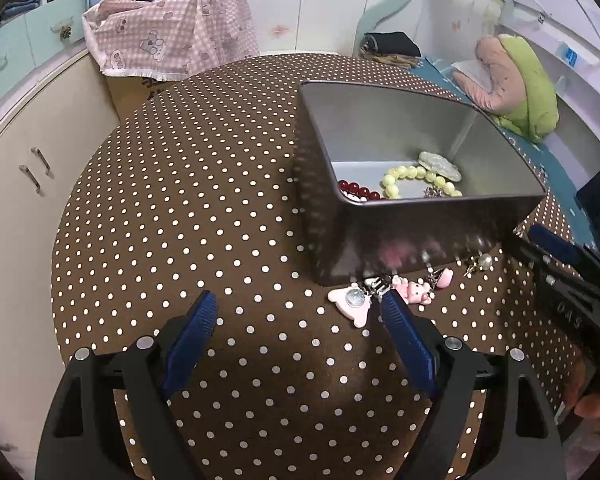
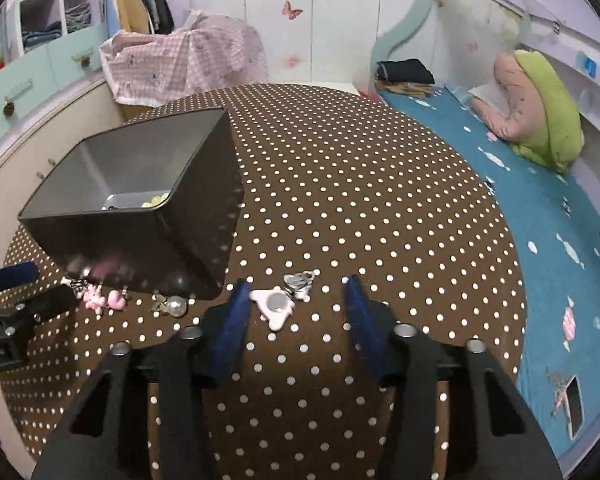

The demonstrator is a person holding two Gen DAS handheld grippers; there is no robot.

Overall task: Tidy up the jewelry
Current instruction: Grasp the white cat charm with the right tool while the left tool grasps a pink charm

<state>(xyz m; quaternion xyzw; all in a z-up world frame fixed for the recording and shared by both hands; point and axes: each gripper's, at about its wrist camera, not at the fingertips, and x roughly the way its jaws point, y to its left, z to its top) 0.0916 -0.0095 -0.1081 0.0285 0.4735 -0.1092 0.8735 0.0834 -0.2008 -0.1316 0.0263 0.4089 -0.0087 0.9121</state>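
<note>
Two grippers over one round table (image 2: 380,184) under a brown cloth with white dots.

Left gripper (image 1: 296,312): jaws spread wide, nothing between them; its right blue pad sits just beside the loose pieces.

Right gripper (image 2: 296,296): jaws spread, holding nothing. One pale pink bear charm (image 2: 274,306) with a round silver centre lies on the cloth between the pad tips, and one small silver trinket (image 2: 299,280) touches its far edge.

Loose on the cloth just in front of the box, seen from the left wrist: the same bear charm (image 1: 352,304), a cluster of pink figure charms (image 1: 416,290) on short chains (exact count hard to tell), and one pearl-headed piece (image 1: 485,261).

One dark rectangular box (image 1: 416,232), open at the top, stands just behind them. Inside: one string of pale green beads (image 1: 412,180), one string of dark red beads (image 1: 358,191), one pale round disc (image 1: 440,165), and one small silvery piece that is too small to identify.

Beyond the table: one bed with blue sheet (image 2: 540,240), and one pink-and-green pillow (image 2: 540,116).
</note>
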